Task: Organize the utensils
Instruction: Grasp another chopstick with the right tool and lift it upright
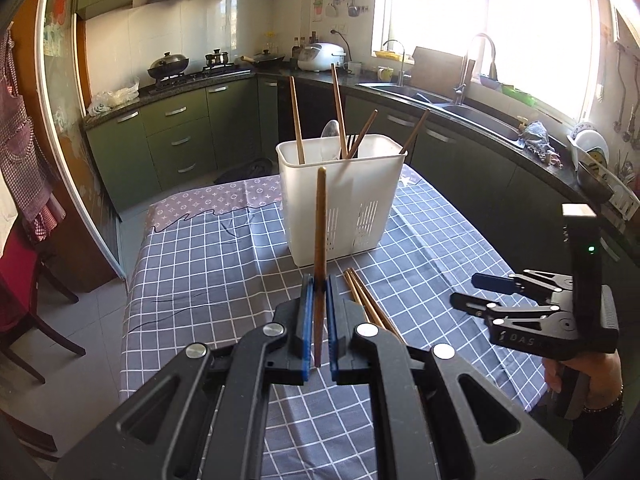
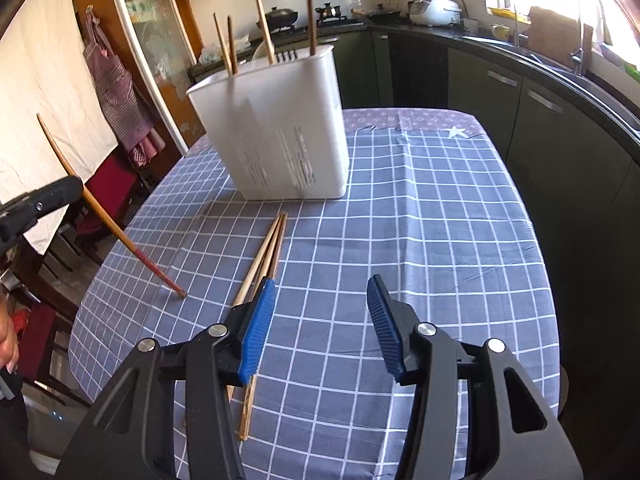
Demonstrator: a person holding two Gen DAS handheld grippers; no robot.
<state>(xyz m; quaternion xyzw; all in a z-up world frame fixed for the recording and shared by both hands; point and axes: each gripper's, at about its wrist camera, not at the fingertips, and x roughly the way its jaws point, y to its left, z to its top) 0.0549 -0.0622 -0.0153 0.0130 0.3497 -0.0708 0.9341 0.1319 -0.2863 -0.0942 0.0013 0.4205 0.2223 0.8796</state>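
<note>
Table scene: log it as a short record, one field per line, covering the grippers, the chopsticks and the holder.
left gripper: shut on one chopstick, lifted off the cloth
right gripper: open, nothing between the pads, beside the loose chopsticks
loose chopsticks: small bundle lying flat on the cloth in front of the holder
holder: white, upright, slotted sides, near the far end of the table
in holder: four chopsticks standing, a spoon and a fork partly visible
cloth: blue checked, covers the table

Green cabinets [image 1: 176, 120], dark countertop [image 1: 472, 108], bright window [image 1: 480, 20], checked tablecloth [image 2: 420, 220], grey tile floor [image 1: 100, 320].
</note>
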